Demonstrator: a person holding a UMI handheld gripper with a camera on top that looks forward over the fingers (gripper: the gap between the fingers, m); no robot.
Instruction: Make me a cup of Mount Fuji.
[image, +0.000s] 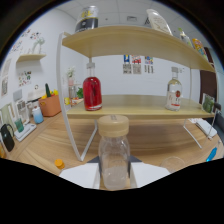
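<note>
- gripper view looks forward over a wooden counter toward a two-tier wooden shelf (135, 107) on white legs.
- a clear jar (114, 160) with a pale wooden lid (113, 125) stands just ahead of the camera, in line with where the fingers should be; its base sits among pale, whitish shapes that may be the fingers, but this is not certain.
- gripper: the lower part of the view is dark, so whether the claw is apart, together or clamped on the jar cannot be told.
- the jar looks see-through and seems empty or nearly so; any contents are too faint to name.
- on the lower shelf board a bottle of red liquid (92, 92) stands beyond the jar, well filled, with a pourer at its neck.
- further along the same board, well apart from the red one, stands a clear bottle (174, 95) with a red-and-white label; its fill level is unclear.
- a dark container (87, 20) with a pale label sits on the top board.
- an orange pot (50, 105) with greenery stands beside the shelf.
- judgement: the step in hand seems to be handling the jar; it would go best gripped below the lid, kept upright, and moved slowly clear of the shelf leg, since the glass-like wall may slip.
</note>
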